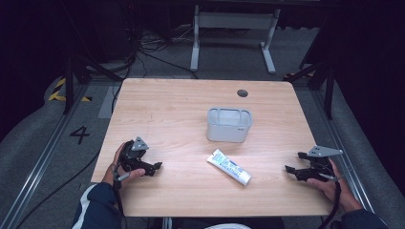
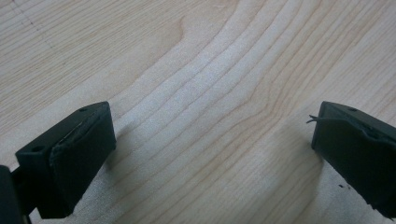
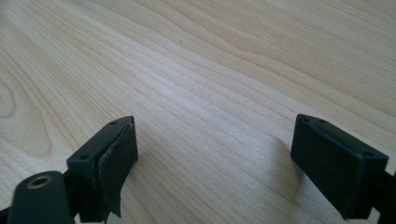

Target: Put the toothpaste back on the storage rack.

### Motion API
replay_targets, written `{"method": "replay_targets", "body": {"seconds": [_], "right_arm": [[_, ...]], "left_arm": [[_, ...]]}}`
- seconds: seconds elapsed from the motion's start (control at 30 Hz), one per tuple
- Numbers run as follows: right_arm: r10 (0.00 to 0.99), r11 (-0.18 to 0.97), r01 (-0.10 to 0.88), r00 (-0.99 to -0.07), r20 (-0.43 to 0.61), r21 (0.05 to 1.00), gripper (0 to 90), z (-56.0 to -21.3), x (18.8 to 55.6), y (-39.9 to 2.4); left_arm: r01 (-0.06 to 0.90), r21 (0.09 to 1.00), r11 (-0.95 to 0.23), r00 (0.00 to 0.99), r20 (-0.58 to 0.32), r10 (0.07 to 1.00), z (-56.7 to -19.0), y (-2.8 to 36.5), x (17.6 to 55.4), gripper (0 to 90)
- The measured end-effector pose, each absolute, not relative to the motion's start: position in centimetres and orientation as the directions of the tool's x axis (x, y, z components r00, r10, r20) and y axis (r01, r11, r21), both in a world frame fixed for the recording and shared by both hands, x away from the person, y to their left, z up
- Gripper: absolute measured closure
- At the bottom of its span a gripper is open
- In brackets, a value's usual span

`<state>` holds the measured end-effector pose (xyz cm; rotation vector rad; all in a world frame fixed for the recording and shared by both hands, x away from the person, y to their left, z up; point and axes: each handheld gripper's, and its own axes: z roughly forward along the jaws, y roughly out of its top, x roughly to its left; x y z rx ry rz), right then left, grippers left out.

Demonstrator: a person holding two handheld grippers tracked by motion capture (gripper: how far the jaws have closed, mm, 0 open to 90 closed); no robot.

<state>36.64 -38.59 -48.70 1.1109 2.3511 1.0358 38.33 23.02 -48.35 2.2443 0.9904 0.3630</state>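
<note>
A white tube point(image 1: 229, 166) with blue and green print lies flat near the table's front middle. Behind it stands an open-topped white rectangular container point(image 1: 229, 124). My left gripper point(image 1: 155, 166) rests at the front left of the wooden table point(image 1: 167, 100), jaws pointing right toward the tube, about a hand's width short of it. In the left gripper view my left gripper point(image 2: 212, 140) is open over bare wood. My right gripper point(image 1: 290, 162) sits at the front right, jaws pointing left. In the right gripper view my right gripper point(image 3: 215, 149) stands wide open with nothing between its fingers.
A dark round hole point(image 1: 242, 93) sits near the table's far edge. Beyond the table a white metal frame point(image 1: 233, 28) and cables stand on the grey floor. A floor mark "4" point(image 1: 79, 134) lies left of the table.
</note>
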Motion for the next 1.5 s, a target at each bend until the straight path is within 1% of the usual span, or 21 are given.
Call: {"method": "replay_targets", "body": {"seconds": [0.63, 0.93, 1.23, 1.5], "right_arm": [[0.774, 0.427, 0.525, -0.634, 0.003, 0.736, 14.9, -48.7, 36.6, -38.6], [0.782, 0.433, 0.544, -0.623, 0.000, 0.719, 14.0, -48.5, 36.7, -38.4], [0.771, 0.477, 0.552, -0.637, -0.023, 0.683, 17.5, -47.7, 36.5, -37.6], [0.758, 0.469, 0.542, -0.652, -0.004, 0.697, 20.0, -46.6, 36.2, -37.1]], "left_arm": [[0.546, 0.660, -0.515, 0.686, 0.001, 0.728, -48.3, 23.2, 38.3, 0.1], [0.554, 0.659, -0.508, 0.681, -0.008, 0.732, -48.3, 23.2, 38.2, 0.1], [0.554, 0.659, -0.509, 0.683, -0.010, 0.730, -48.3, 23.3, 38.2, 0.1], [0.554, 0.659, -0.509, 0.683, -0.010, 0.730, -48.3, 23.3, 38.2, 0.1]]}}
